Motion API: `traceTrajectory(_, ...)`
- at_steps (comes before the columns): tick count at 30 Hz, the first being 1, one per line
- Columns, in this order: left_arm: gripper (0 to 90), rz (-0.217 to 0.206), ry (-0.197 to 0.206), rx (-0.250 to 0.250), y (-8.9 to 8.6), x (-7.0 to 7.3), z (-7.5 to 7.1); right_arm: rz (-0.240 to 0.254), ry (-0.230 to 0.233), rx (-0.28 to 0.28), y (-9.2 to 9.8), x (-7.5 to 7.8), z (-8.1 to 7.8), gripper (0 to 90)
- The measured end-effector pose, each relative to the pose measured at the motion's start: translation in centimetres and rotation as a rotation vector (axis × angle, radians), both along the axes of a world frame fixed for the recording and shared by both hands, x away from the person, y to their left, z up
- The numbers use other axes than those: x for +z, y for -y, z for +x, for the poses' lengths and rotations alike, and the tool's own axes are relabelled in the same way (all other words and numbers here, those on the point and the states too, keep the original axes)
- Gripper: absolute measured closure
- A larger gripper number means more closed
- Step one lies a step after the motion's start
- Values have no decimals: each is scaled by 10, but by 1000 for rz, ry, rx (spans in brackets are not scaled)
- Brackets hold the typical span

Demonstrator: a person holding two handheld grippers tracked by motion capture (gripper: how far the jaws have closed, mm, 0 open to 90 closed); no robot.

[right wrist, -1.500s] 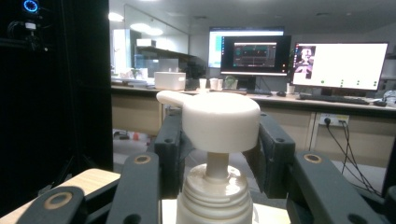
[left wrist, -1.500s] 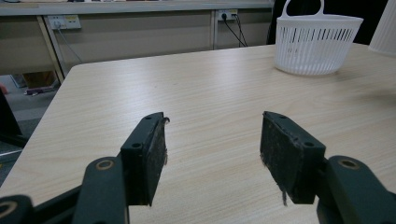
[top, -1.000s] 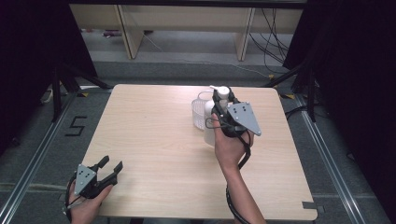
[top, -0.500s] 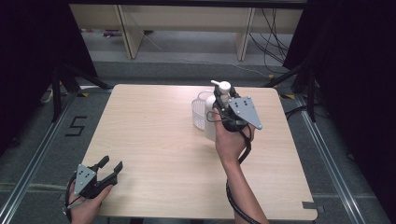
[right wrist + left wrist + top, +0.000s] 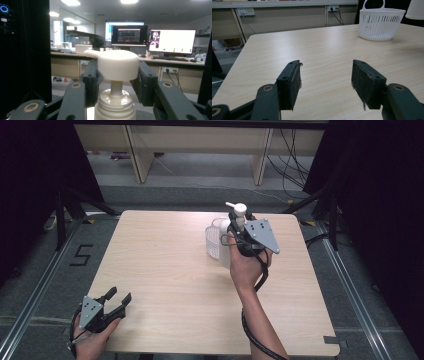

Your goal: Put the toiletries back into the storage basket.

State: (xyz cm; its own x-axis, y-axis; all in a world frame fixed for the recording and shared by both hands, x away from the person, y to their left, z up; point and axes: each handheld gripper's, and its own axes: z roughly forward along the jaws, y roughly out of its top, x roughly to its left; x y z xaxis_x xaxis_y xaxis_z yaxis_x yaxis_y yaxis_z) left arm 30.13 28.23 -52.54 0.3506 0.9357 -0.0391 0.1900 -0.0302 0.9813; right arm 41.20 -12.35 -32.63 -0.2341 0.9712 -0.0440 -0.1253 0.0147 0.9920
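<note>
A white pump bottle (image 5: 239, 210) hangs above the table, held by my right gripper (image 5: 240, 227), which is shut on its neck just under the pump head. In the right gripper view the pump head (image 5: 117, 64) sits between the jaws of my right gripper (image 5: 117, 83), spout pointing left. Part of the bottle's body (image 5: 415, 9) shows in the air at the top right of the left gripper view. My left gripper (image 5: 119, 296) rests open at the table's near left corner, its jaws (image 5: 325, 80) wide apart with nothing between them.
A white slotted basket (image 5: 213, 242) with a loop handle stands on the wooden table (image 5: 165, 270) just left of the held bottle; it also appears as the basket (image 5: 382, 23) far ahead of the left jaws. Monitors and desks lie beyond the table.
My right gripper has raised the pump bottle a little higher beside the basket. The left gripper has stayed still and open.
</note>
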Motion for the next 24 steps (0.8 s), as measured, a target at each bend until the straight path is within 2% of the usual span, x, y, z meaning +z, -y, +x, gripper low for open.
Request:
traceTrajectory(8, 401, 0, 1, -1, 0, 0, 0, -2, 6, 10, -1, 3, 4, 601)
traceTrajectory(11, 401, -9, 14, -8, 0, -1, 1, 7, -14, 6, -1, 5, 5, 601)
traceTrajectory(13, 401, -1, -1, 0, 0, 0, 0, -1, 0, 9, 0, 6, 8, 601)
traceTrajectory(14, 401, -1, -1, 0, 0, 0, 0, 16, -14, 18, -1, 7, 7, 601)
traceTrajectory(15, 401, 0, 2, -2, 0, 0, 0, 0, -8, 22, 0, 7, 8, 601)
traceTrajectory(18, 401, -2, 8, -5, 0, 0, 0, 11, -3, 10, -1, 8, 9, 601)
traceTrajectory(19, 400, -9, 14, -8, 0, -1, 1, -8, 4, 5, 0, 9, 10, 601)
traceTrajectory(21, 399, -9, 14, -8, 0, -1, 1, -2, -8, 8, 0, 10, 11, 601)
traceTrajectory(22, 399, -8, 14, -9, 0, -1, 1, -11, 0, 2, 0, 11, 12, 601)
traceTrajectory(24, 399, -6, 12, -7, 0, -1, 1, 15, 0, 5, -1, 12, 12, 601)
